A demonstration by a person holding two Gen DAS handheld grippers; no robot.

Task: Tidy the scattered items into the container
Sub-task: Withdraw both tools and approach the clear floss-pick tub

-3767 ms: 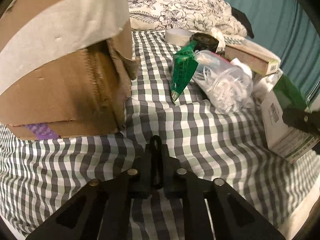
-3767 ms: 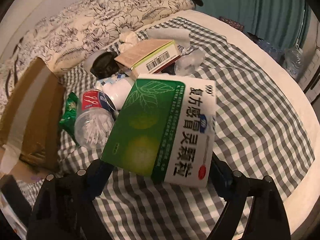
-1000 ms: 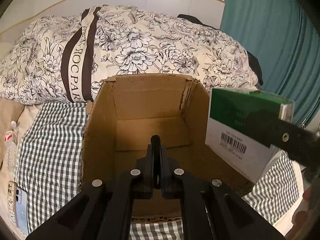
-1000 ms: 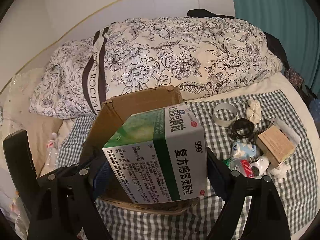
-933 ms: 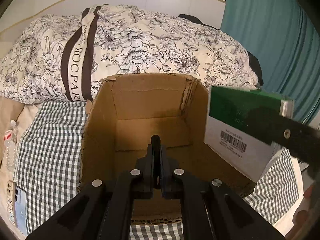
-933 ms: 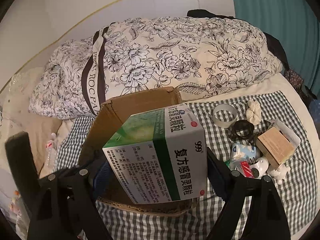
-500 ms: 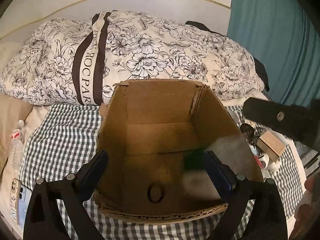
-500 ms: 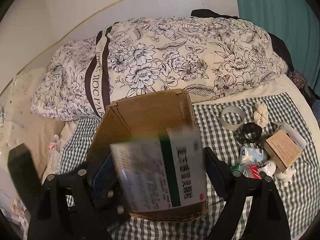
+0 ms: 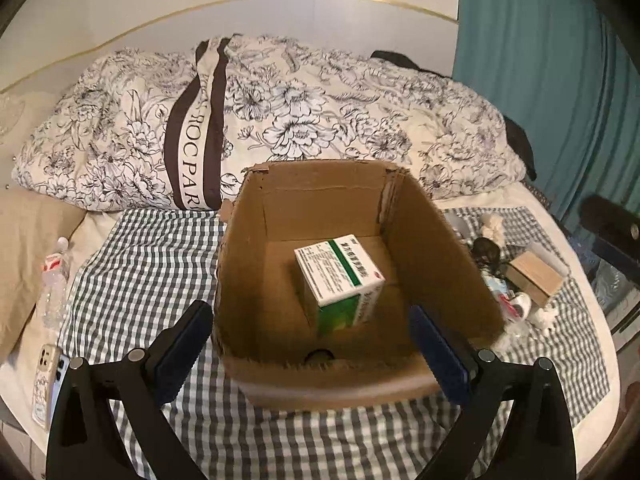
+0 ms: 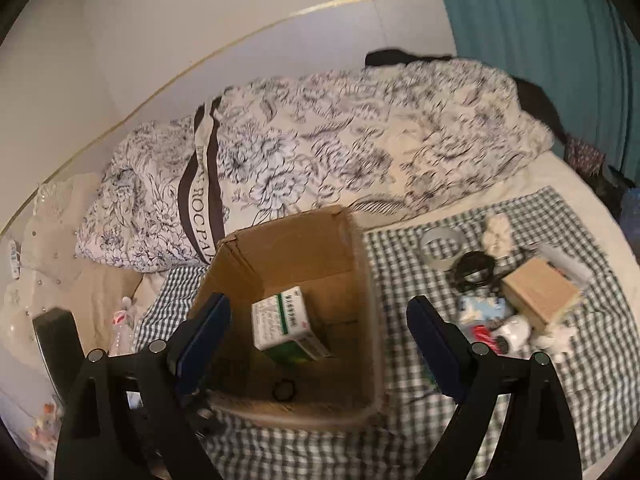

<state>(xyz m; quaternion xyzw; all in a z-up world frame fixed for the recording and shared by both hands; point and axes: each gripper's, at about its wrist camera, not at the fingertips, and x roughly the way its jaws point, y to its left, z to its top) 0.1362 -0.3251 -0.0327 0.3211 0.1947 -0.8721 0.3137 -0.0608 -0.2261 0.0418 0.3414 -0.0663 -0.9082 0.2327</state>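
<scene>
Dropped from the right hand-held gripper (image 10: 316,340), whose jaws have just been opening, the green-and-white medicine box (image 9: 340,278) now lies inside the cardboard box (image 9: 248,280), while the left hand-held gripper (image 9: 310,346) gapes empty too.

left gripper (image 9: 310,354) jaws just opened wide, right gripper (image 10: 318,344) likewise
</scene>
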